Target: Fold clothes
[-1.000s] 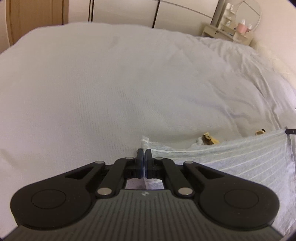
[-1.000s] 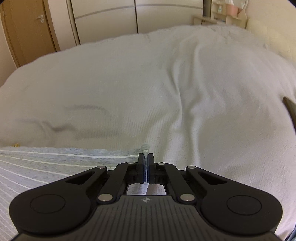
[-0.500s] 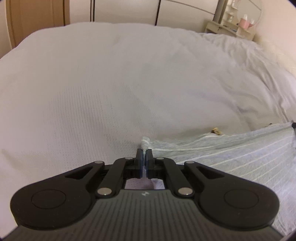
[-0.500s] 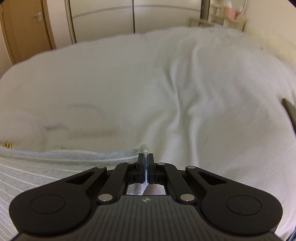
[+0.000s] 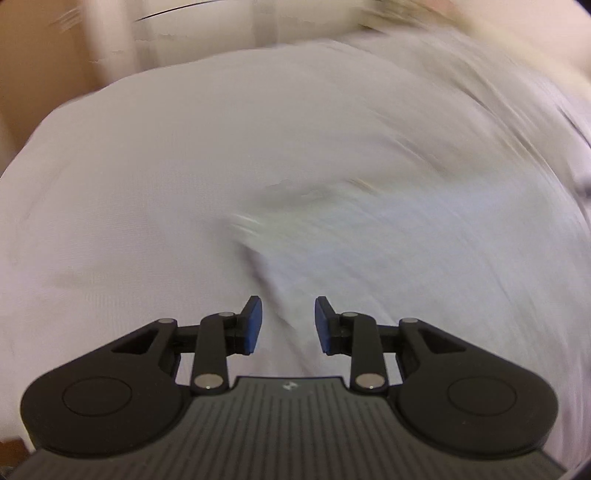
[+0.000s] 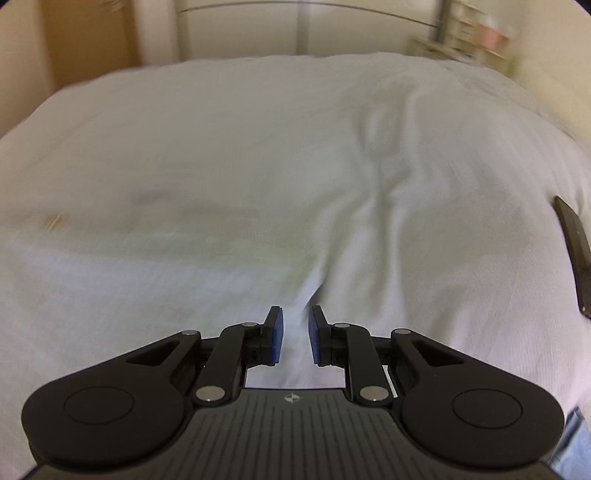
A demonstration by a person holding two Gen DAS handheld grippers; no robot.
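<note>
**Both grippers parted over the bed; garment lies flat, blurred**

Your left gripper (image 5: 288,325) has its fingers spread apart, with nothing between the blue pads (image 5: 254,325). Your right gripper (image 6: 293,339) also stands parted, by a narrower gap, and grasps nothing.

Surface: a white bedspread (image 5: 147,177) covers the whole bed. It is smooth on the side under your left gripper and creased into long folds (image 6: 384,177) ahead of your right one.

The garment (image 5: 369,243) lies on the bedspread ahead of your left gripper and to its right, pale with a faint bluish cast. Motion blur hides its edges and stripes. In the right wrist view it is the pale sheet (image 6: 129,273) ahead and to the left of the fingers; where it ends cannot be told.

A dark flat object (image 6: 576,254) rests on the bed at the right edge. What it is cannot be told.

Room: pale wardrobe doors (image 6: 240,29) stand beyond the bed, a wooden door (image 6: 92,40) to their left, blurred shelving (image 6: 476,37) at the far right.
</note>
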